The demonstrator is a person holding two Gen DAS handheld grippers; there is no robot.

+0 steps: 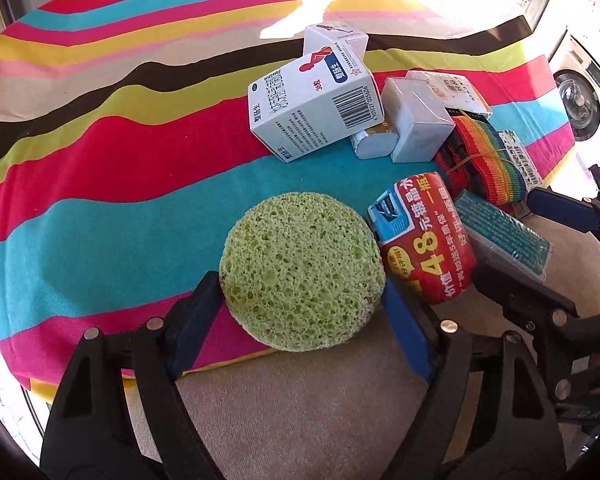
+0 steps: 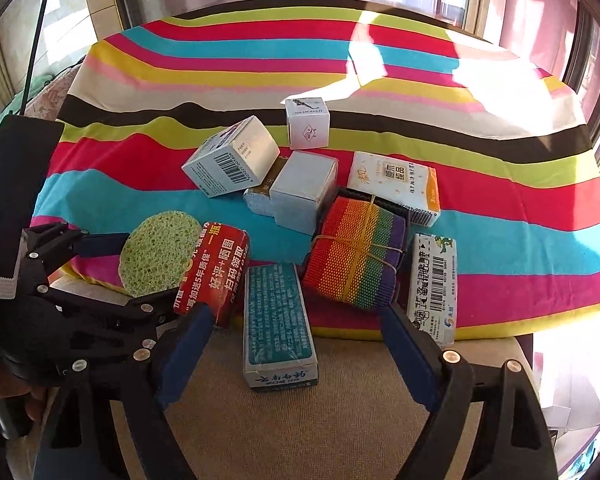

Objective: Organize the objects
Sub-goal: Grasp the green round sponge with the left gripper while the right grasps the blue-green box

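My left gripper (image 1: 300, 320) has the green sponge (image 1: 302, 270) between its blue fingers (image 1: 198, 320), and they sit so close to its rim that I cannot tell whether they already press it. The sponge lies flat, half on the striped cloth (image 1: 100, 184) and half on the bare beige desk (image 1: 300, 408) edge nearest me. If I squeeze, the soft disc may buckle upward or squirt out forward rather than lift. Just right of that gripper the red packet (image 1: 424, 240) touches the sponge, so my right-hand finger could snag it and drag it along.

My right gripper (image 2: 294, 344) is released, its fingers well clear on either side of the teal box (image 2: 278, 320), which lies lengthwise straight ahead between them. The risk here is crowding: the red packet lies against my left finger, and the rainbow bundle (image 2: 356, 252) and the white barcode box (image 2: 432, 284) sit just beyond my right one. Closing off-centre could twist the teal box or shove a neighbour off the desk edge.

Both grippers tilt steeply down at the near edge, side by side, close enough that they could knock together.
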